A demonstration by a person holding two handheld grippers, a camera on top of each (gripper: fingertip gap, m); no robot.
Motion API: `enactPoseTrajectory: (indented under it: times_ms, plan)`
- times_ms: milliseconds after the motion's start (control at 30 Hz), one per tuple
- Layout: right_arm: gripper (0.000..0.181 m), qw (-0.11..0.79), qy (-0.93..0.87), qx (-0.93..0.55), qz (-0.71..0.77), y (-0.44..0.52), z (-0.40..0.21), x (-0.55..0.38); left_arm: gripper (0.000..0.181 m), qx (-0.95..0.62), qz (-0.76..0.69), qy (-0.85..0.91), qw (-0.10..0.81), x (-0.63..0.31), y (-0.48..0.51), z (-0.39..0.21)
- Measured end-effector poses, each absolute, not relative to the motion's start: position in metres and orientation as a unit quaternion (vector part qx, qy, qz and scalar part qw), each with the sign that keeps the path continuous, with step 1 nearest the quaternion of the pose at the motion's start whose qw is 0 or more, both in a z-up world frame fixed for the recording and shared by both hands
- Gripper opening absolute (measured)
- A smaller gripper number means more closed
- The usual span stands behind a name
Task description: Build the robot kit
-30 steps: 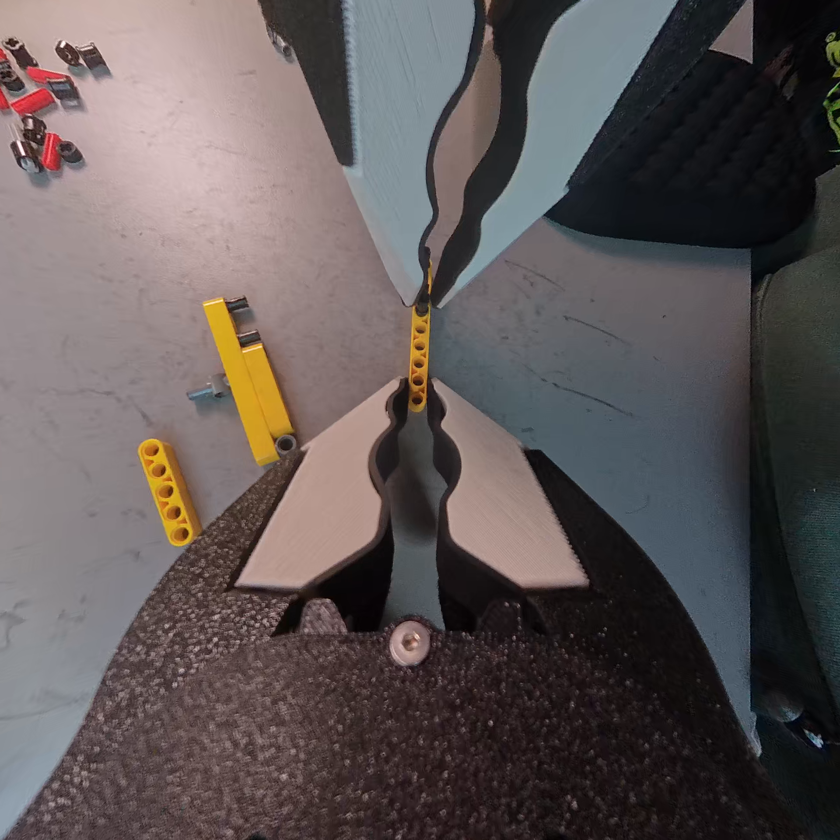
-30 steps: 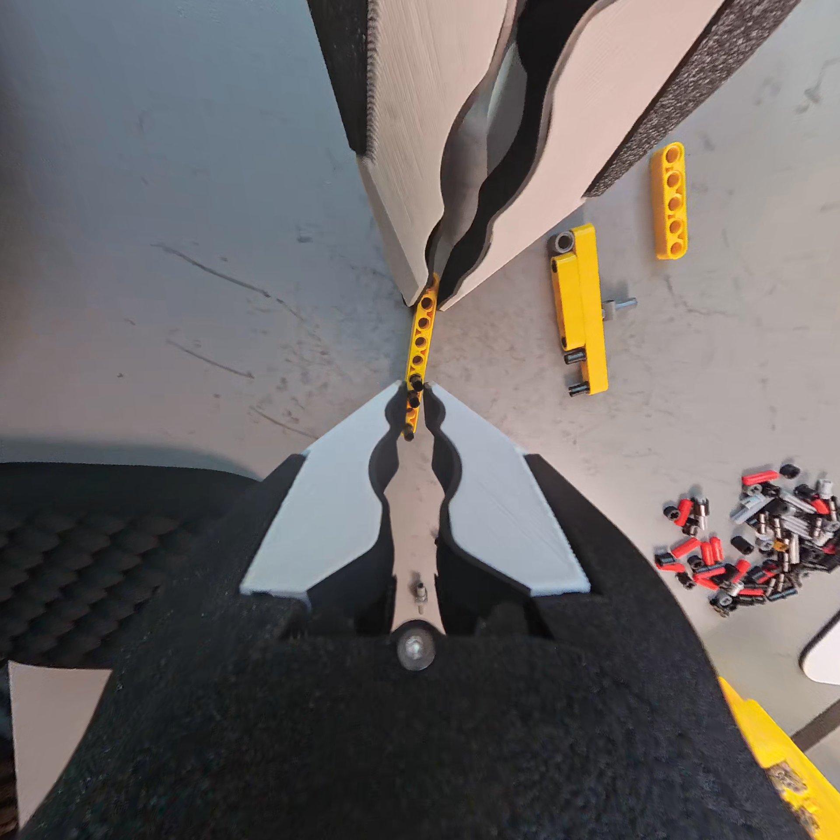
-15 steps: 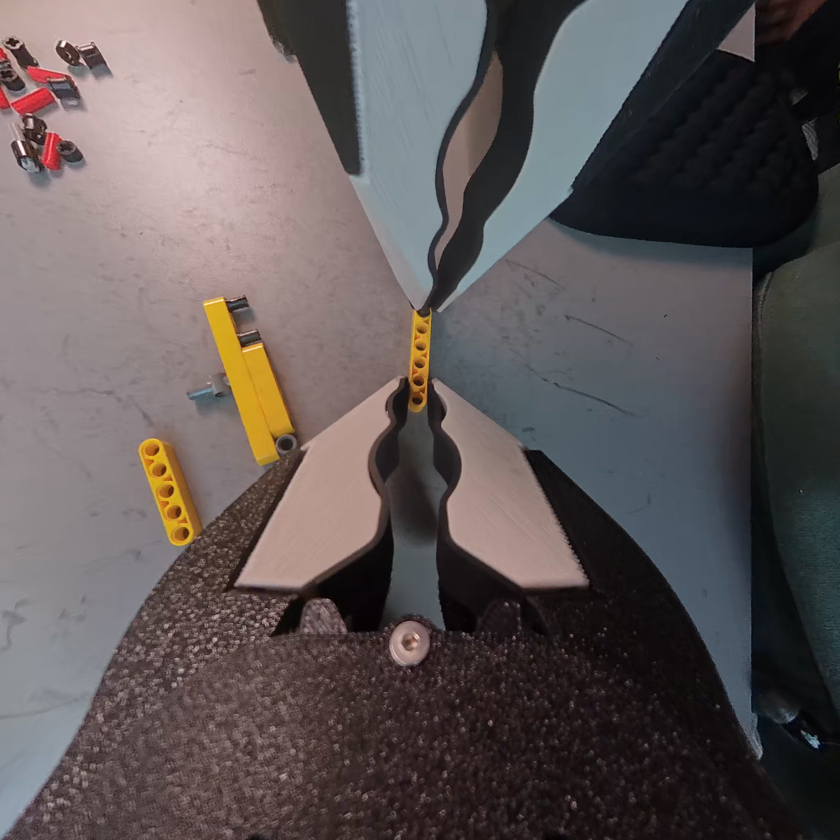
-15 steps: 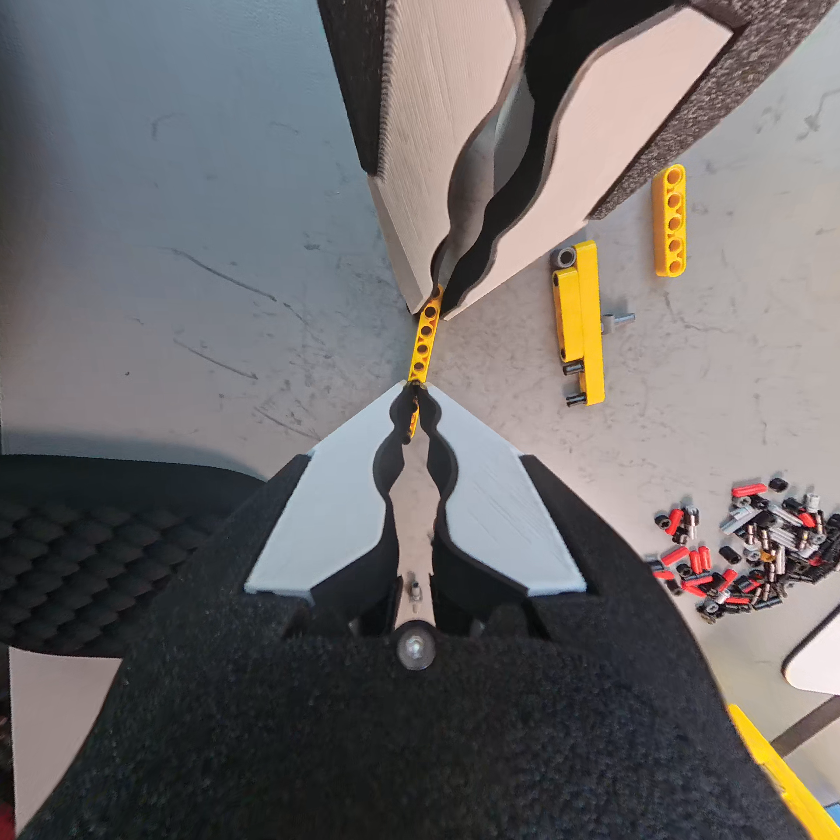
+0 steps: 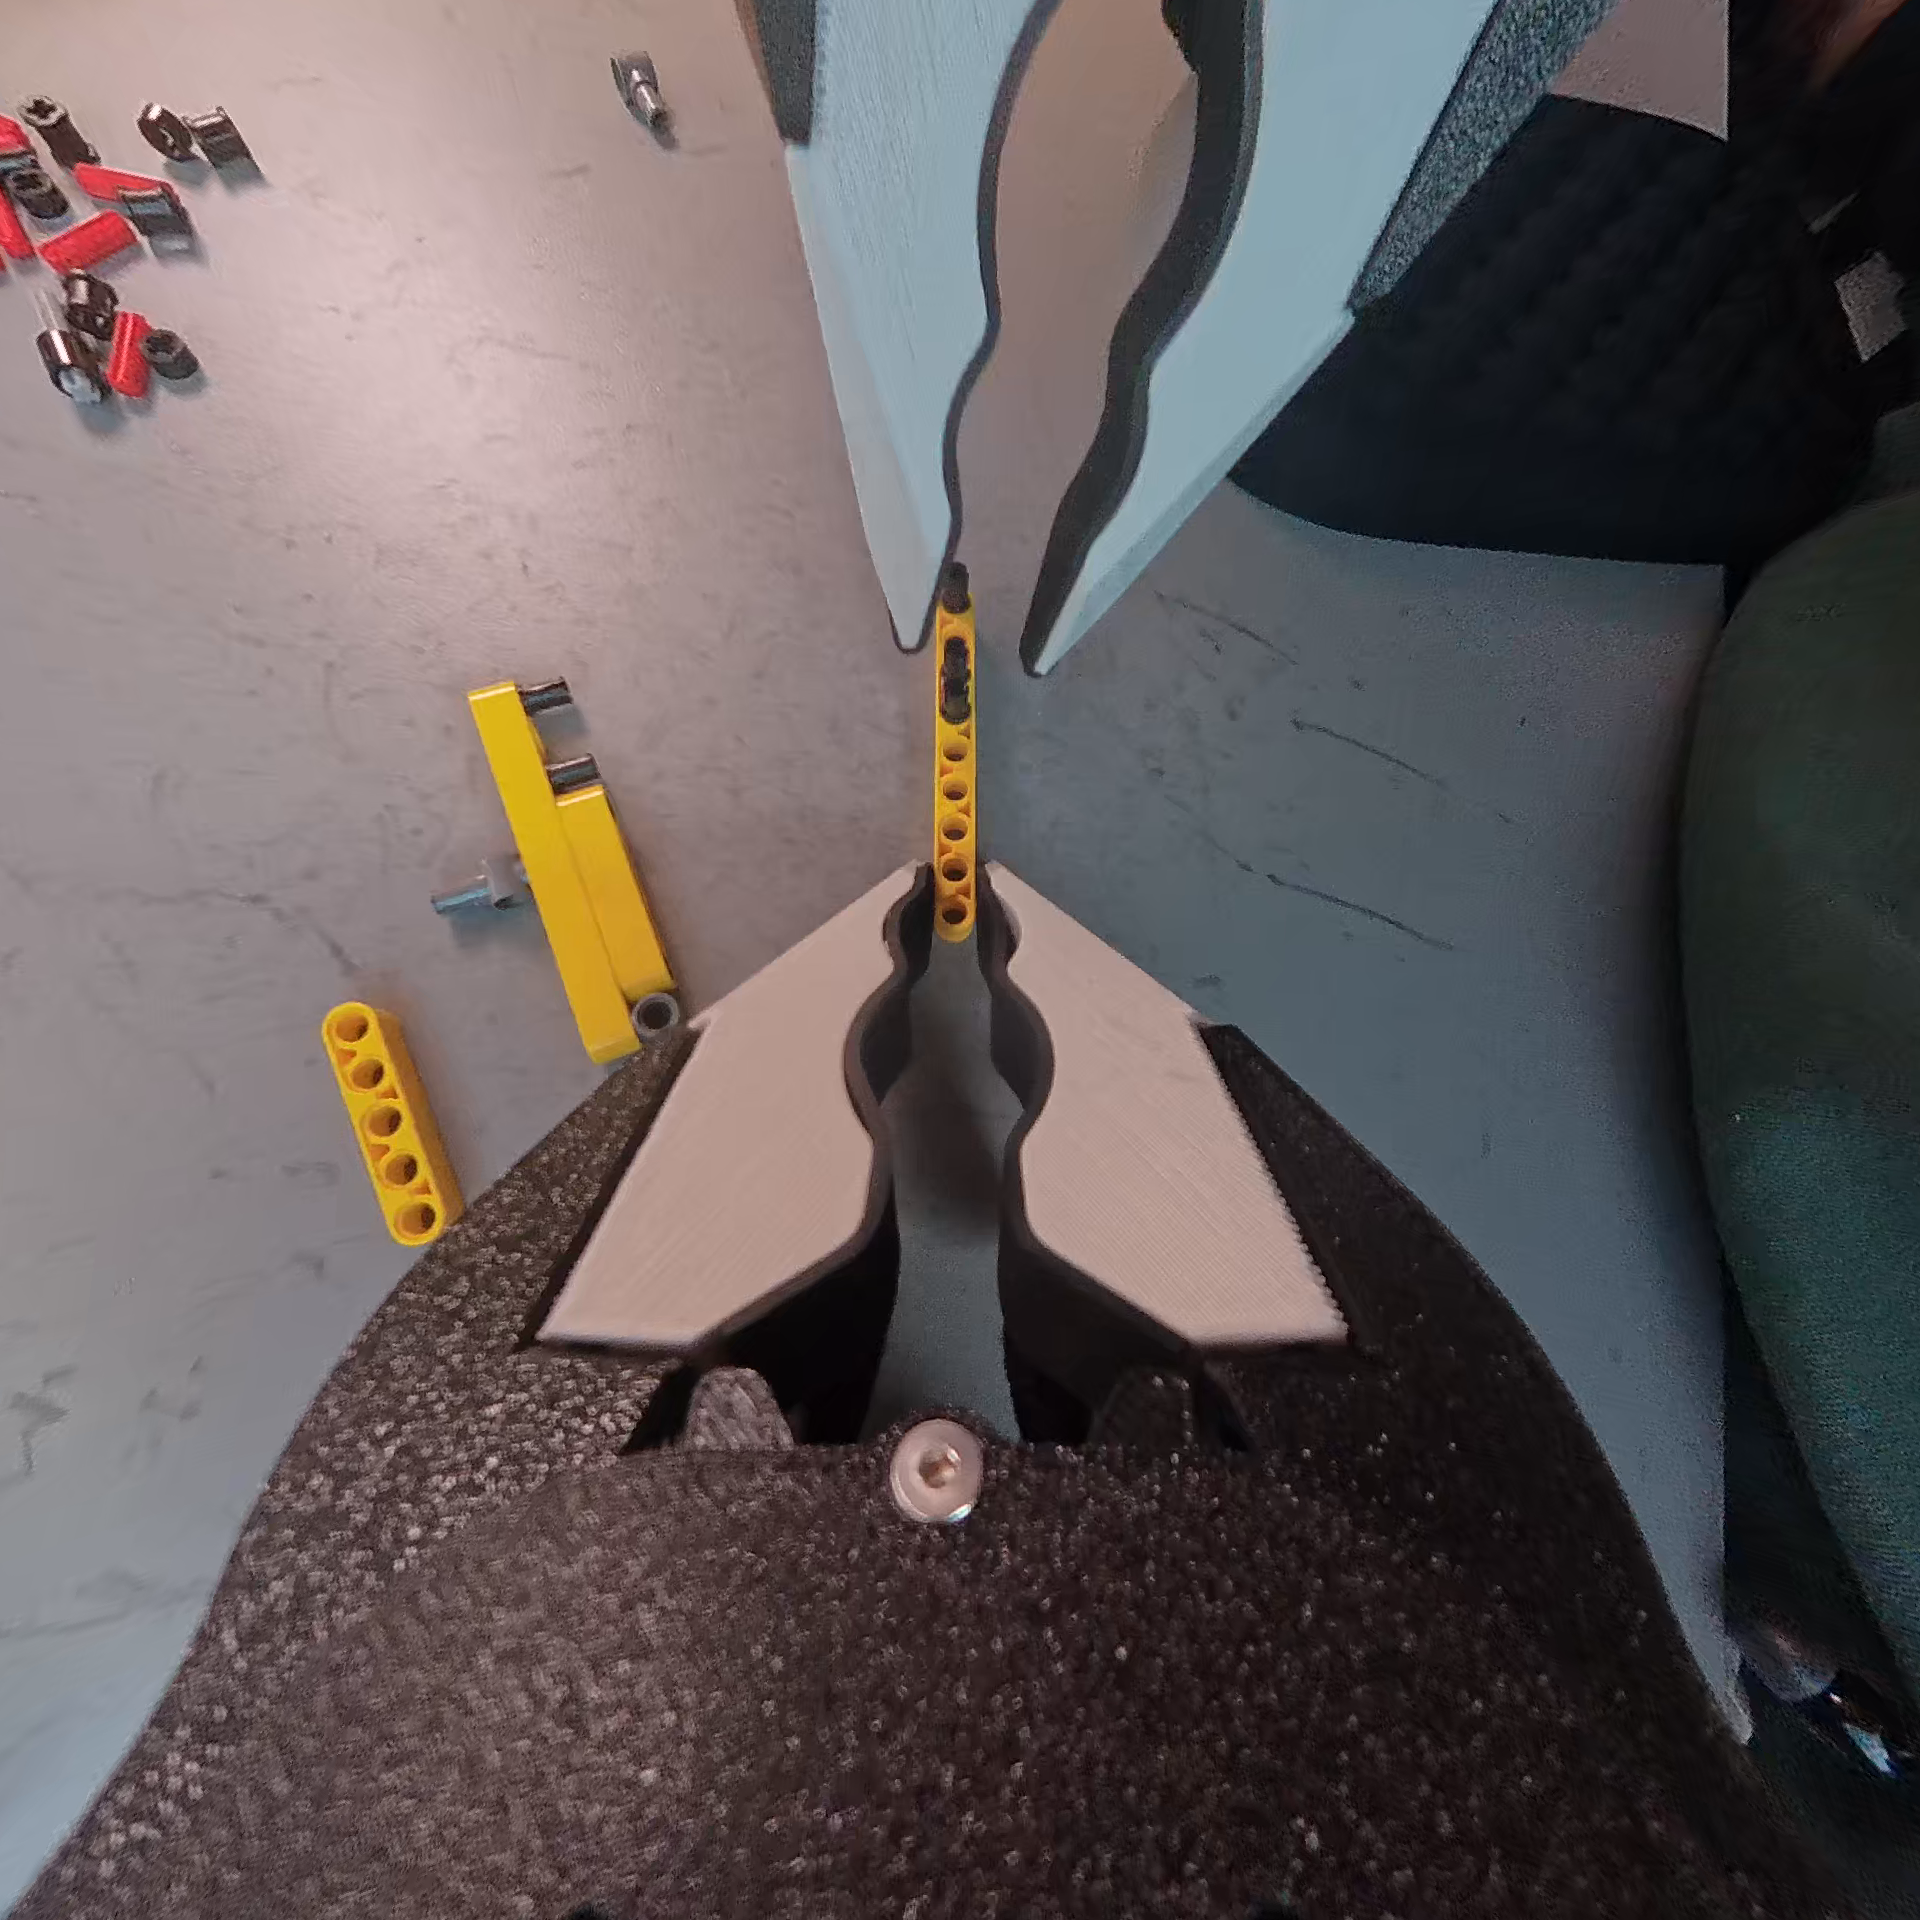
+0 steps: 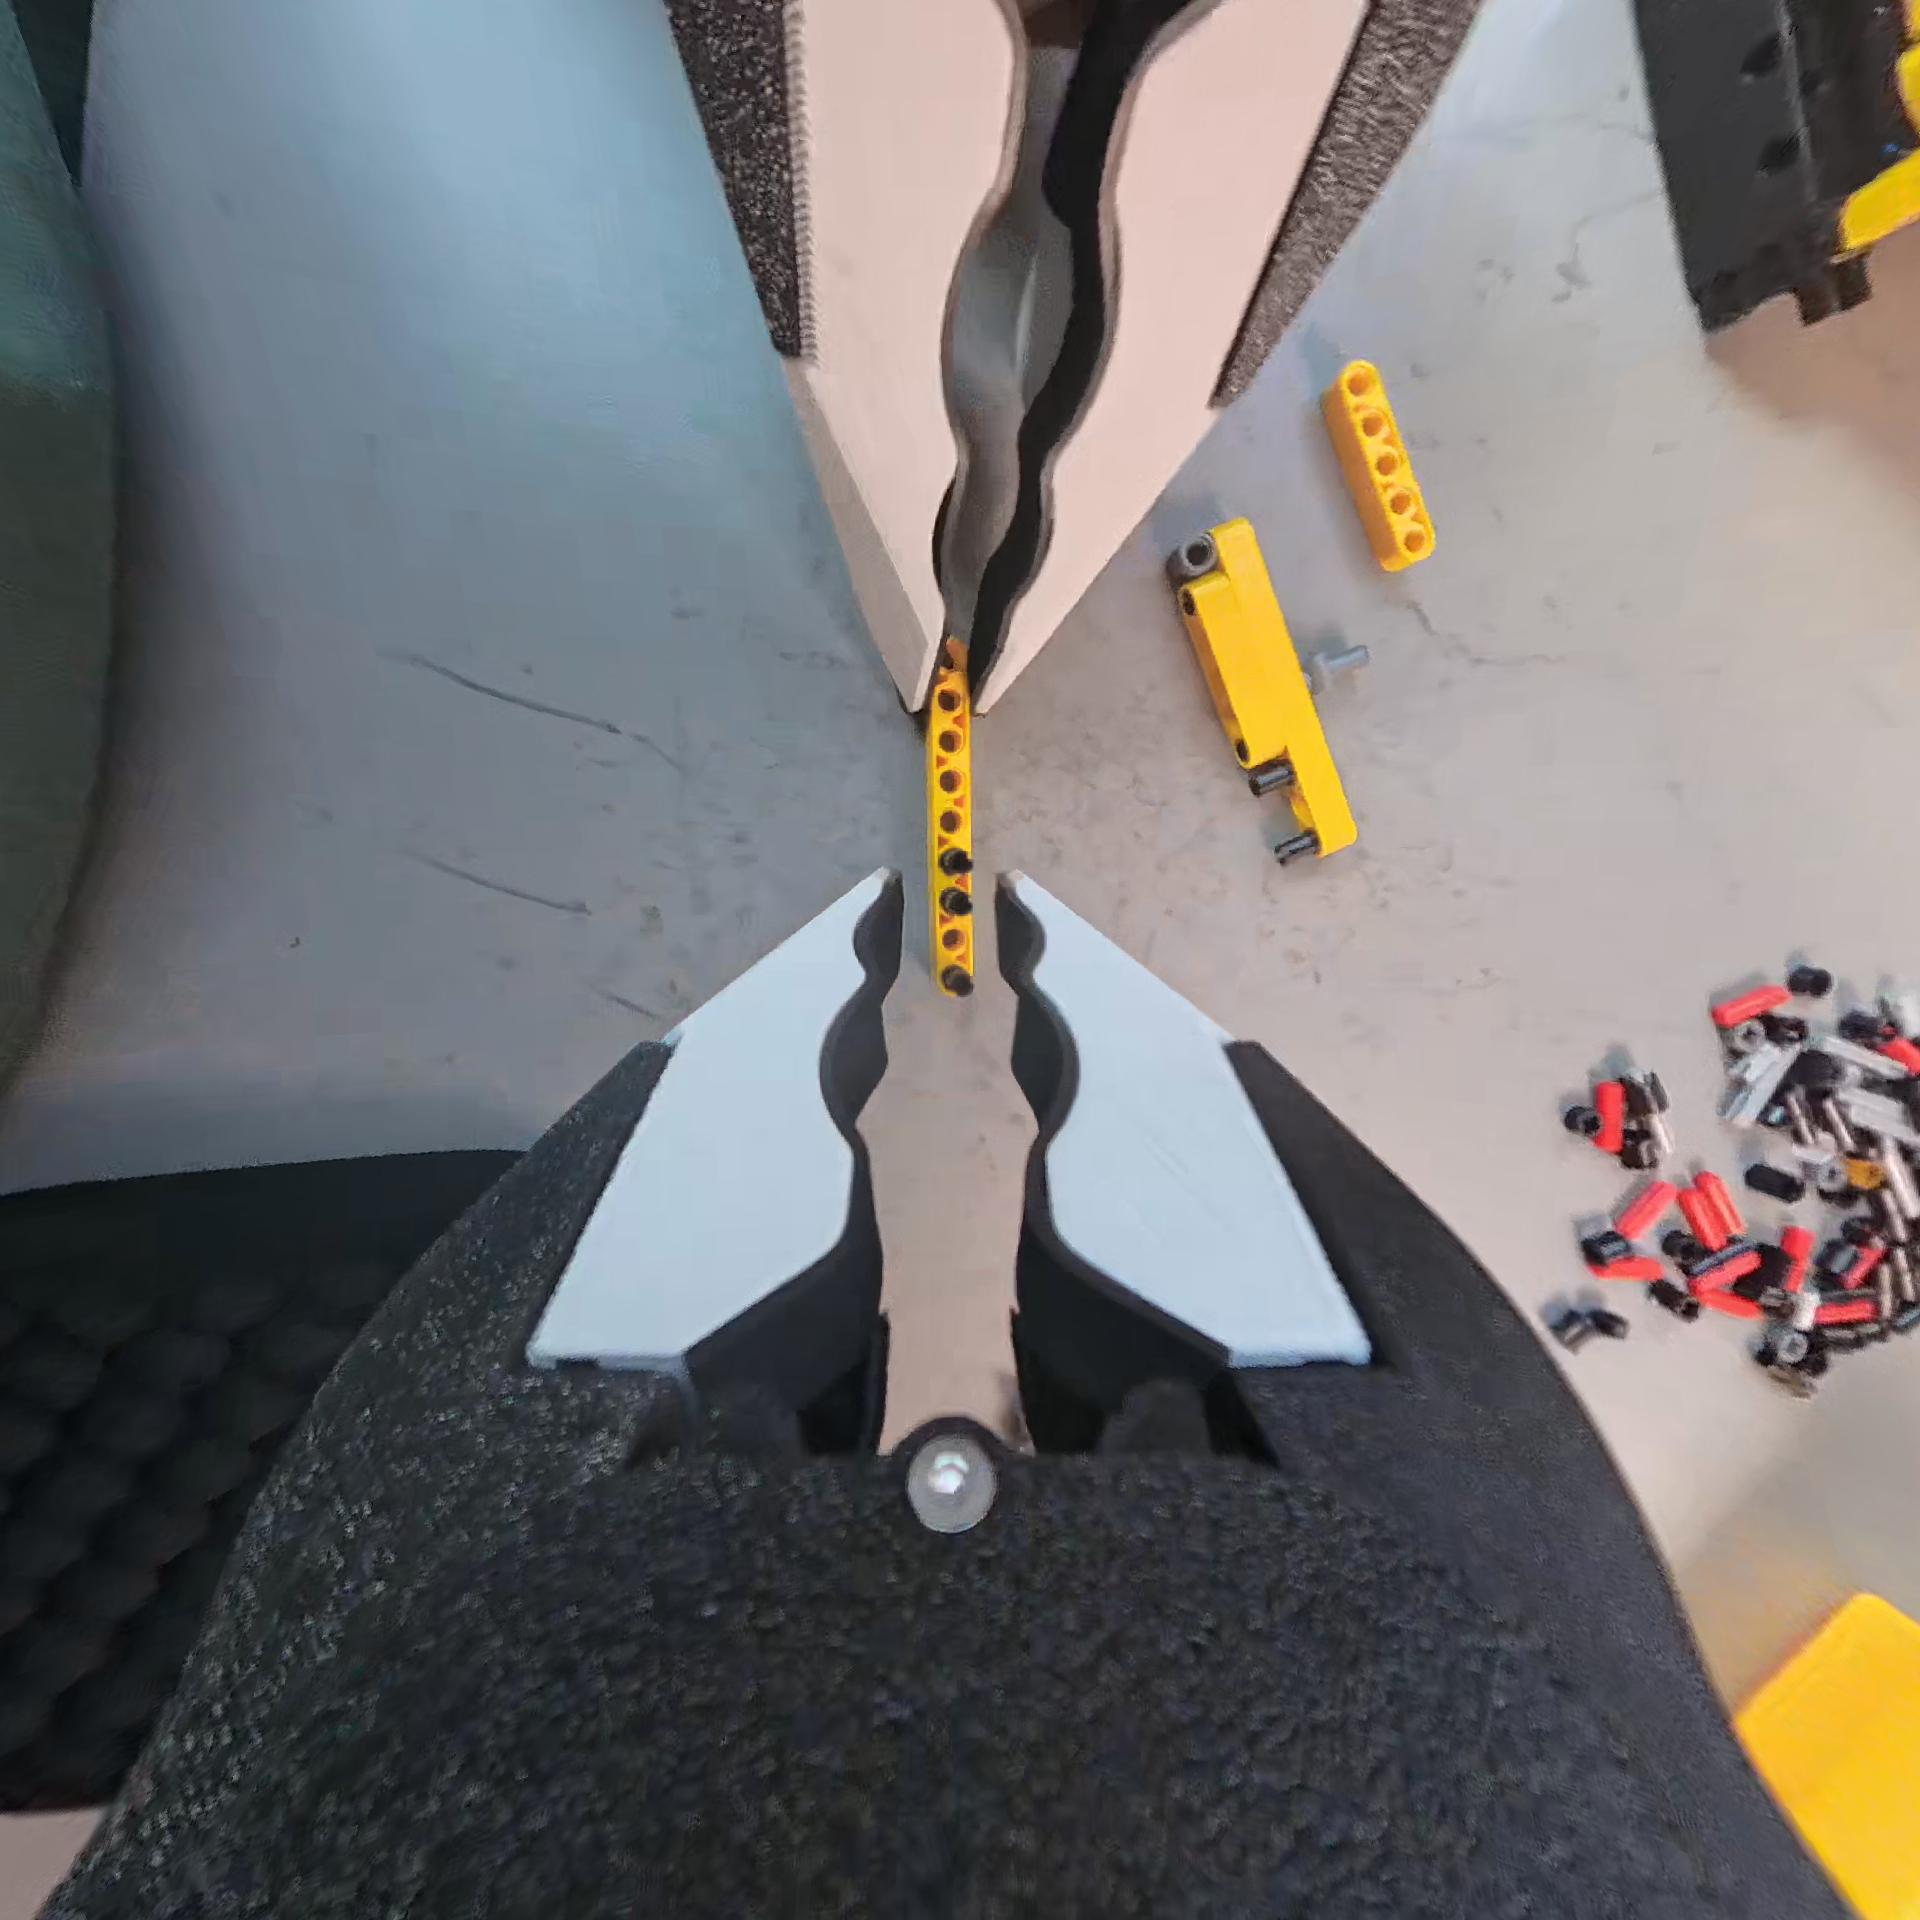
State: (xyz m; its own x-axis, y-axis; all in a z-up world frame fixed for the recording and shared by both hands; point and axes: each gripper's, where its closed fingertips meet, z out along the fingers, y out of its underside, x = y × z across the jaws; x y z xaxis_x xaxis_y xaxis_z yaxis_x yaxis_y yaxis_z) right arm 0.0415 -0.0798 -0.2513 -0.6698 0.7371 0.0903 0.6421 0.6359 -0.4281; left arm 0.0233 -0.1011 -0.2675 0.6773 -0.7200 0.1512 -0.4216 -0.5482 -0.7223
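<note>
Lengthwise between the two claws runs a slim yellow perforated beam (image 5: 954, 800), black pins (image 6: 954, 902) studding one end. Left claw (image 5: 952, 883) pinches its plain end; right claw (image 6: 948, 883) stands parted around the pinned end, above the scuffed grey worktop (image 5: 416, 520).

We find no legible writing, labels, brands, numbers or signs in either wrist view.
</note>
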Motion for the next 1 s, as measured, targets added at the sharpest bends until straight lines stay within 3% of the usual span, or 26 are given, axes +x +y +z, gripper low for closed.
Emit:
enactPoseTrajectory:
  times_ms: [167,300,567,833,1000]
  plan:
    - [0.019,0.175,-0.859,-0.429,0.218,-0.063,-0.257,0.052,0.007,-0.849,-0.213,0.342,0.342,0.024,-0.102,-0.267]
    - [0.019,0.184,-0.845,-0.432,0.258,-0.068,-0.260,0.049,0.022,-0.836,-0.252,0.336,0.354,0.024,-0.105,-0.255]
    - [0.008,0.178,-0.859,-0.405,0.260,-0.060,-0.264,0.048,0.019,-0.852,-0.202,0.265,0.403,-0.032,-0.087,-0.240]
    - [0.009,0.197,-0.862,-0.396,0.249,-0.046,-0.266,0.048,0.023,-0.874,-0.175,0.268,0.365,-0.040,-0.086,-0.266]
    - [0.017,0.226,-0.831,-0.417,0.292,-0.040,-0.254,0.046,0.016,-0.876,-0.153,0.268,0.370,-0.042,-0.082,-0.267]
